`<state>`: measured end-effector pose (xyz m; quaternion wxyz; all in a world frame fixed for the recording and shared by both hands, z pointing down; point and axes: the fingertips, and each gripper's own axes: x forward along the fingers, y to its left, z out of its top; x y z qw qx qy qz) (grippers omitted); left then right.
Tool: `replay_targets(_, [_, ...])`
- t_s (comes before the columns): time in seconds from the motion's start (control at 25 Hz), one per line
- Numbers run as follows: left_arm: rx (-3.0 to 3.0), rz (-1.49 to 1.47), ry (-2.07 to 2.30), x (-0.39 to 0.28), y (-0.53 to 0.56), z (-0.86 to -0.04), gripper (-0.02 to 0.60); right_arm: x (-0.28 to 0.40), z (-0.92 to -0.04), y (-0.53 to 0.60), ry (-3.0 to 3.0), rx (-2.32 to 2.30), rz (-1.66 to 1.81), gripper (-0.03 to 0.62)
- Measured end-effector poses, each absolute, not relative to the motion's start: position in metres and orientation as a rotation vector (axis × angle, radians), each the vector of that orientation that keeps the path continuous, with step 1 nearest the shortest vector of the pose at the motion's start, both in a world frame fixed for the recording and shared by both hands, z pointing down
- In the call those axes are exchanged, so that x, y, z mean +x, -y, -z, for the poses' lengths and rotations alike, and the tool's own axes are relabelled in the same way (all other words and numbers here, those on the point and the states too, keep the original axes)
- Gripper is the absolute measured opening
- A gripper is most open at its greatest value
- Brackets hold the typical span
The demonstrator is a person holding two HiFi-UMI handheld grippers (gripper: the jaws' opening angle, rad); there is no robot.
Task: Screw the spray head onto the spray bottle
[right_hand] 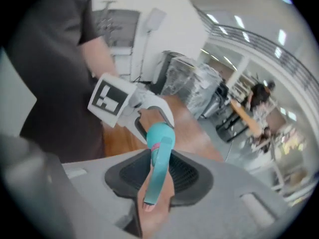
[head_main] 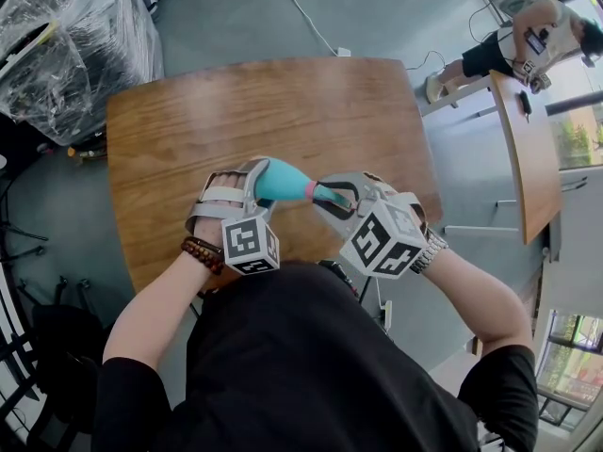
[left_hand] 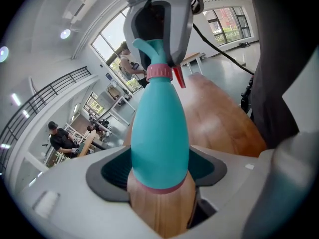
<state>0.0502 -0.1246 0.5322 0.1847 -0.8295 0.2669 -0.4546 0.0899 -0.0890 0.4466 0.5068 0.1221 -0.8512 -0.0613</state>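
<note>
Bench note, taken from beside the table.

- Bottle: teal, held in the air over the near edge of the table, not resting on it. It lies nearly level, with its base toward the person's left and its neck toward their right.
- Left gripper: closed on the bottle's wide lower body, with a dark pad pressing on each side. I take this as the anchor hold. Gripping the fat end stops the bottle turning and leaves the neck free to work on.
- Right gripper: closed on the spray head at the neck end of the bottle. The head's long teal top runs between the pads. Gripping the head across its length gives leverage for twisting.
- Collar: the pink ring sits on the bottle's neck in line with the body, and the red trigger sticks out just beside it. No gap shows between the collar and the bottle's shoulder, but I cannot tell how far the thread is engaged.
- The grippers face each other along the bottle's axis, so a roll of the right wrist would turn the head straight on its thread.

Judgement: screwing is under way, and tightness is unconfirmed. The risk is cross-threading if the head tilts off the bottle's axis.
</note>
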Motion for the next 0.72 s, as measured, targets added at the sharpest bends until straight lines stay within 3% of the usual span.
replay_targets(0.36, [-2.193, 1.296, -0.745, 0.048, 0.127, -0.534, 0.368, 0.114, -0.468, 0.11, 2.019, 0.786, -1.633, 0.106])
replay_targets(0.48, [-2.167, 1.305, -0.742, 0.049, 0.126, -0.536, 0.368, 0.12, -0.476, 0.11, 1.977, 0.847, -1.804, 0.109])
replay_targets(0.72, [-2.244, 1.3, -0.733, 0.053, 0.121, -0.544, 0.367, 0.121, -0.477, 0.111, 1.987, 0.857, -1.803, 0.112])
